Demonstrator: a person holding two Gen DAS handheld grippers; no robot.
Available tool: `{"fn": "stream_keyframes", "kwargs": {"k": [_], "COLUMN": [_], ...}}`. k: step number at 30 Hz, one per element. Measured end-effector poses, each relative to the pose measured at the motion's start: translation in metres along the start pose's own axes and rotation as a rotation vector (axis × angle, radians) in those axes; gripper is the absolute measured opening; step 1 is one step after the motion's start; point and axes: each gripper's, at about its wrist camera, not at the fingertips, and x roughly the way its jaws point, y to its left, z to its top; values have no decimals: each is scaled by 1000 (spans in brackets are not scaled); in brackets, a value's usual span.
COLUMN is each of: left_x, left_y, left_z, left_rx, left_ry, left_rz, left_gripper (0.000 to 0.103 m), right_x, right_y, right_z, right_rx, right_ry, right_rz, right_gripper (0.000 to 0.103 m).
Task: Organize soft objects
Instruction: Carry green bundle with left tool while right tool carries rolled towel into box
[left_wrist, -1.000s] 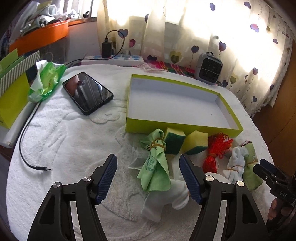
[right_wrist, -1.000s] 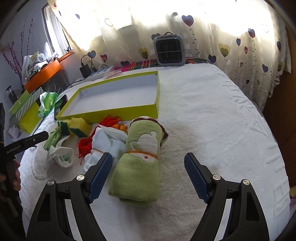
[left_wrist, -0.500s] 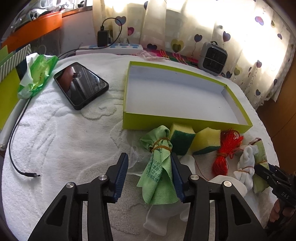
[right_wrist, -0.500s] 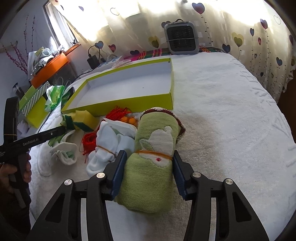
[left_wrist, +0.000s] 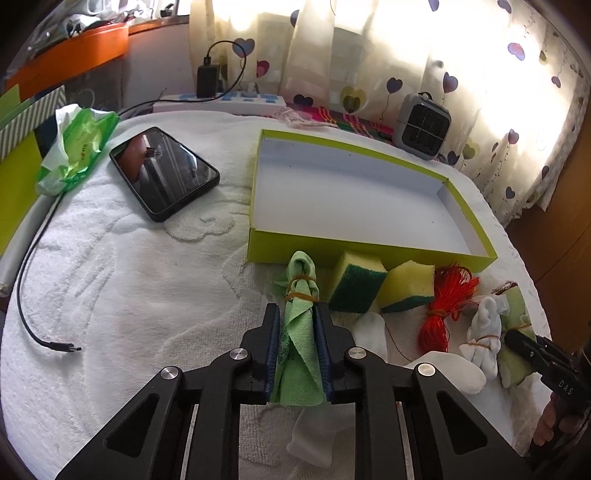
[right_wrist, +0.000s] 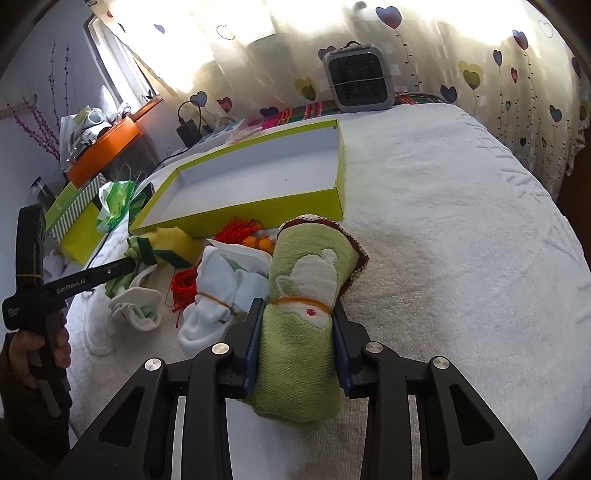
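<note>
My left gripper (left_wrist: 296, 314) has its jaws closing, and the pads press on a light green cloth bundle (left_wrist: 300, 280) tied with rubber bands, which lies on the white towel just before the lime-green tray (left_wrist: 369, 251). In the right wrist view my right gripper (right_wrist: 298, 306) is closing too, its pads squeezing a rolled green towel (right_wrist: 306, 266) bound by an orange band. Between the two lie two yellow-green sponges (left_wrist: 356, 284), a red string bundle (left_wrist: 447, 302) and a white sock bundle (left_wrist: 484, 336). The tray has nothing in it.
A black phone (left_wrist: 164, 171), a green wipes pack (left_wrist: 79, 144) and a loose cable (left_wrist: 29, 288) lie to the left. A power strip (left_wrist: 221, 103) and a small grey heater (left_wrist: 423, 127) stand at the back by the curtain. White socks (right_wrist: 136, 306) lie near the bundles.
Both grippers stood wide open around their bundles a second ago. Their jaws have since come together onto the green cloth and the green towel. Neither hand has shifted much.
</note>
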Motion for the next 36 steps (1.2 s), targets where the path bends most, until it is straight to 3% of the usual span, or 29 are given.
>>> {"fn": "stream_keyframes", "kwargs": {"k": [24,29,32,34,36], "left_x": [-26,-15,-10,-7,-2], "left_y": [0,-1,-5,-9,-11], "left_z": [9,5,2,2,3], "left_rx": [-1,9,10,32,44], "left_ry": [-69,-16,0,0,17], "left_rz": [2,-30,-58,-25,-11], "left_gripper": [15,15,21,29,30], "right_x": [-23,-24,-23,-22,-21], "right_y": [0,1,0,0,1], "right_z": [15,17,15,15,14], "right_rx": [-7,-8,-8,-7,-7], "right_ry": [-88,-97,-93,-89,-86], "right_rz": [-30,-33,-37,-36,-35], "right_gripper": [32,32,32,32,32]}}
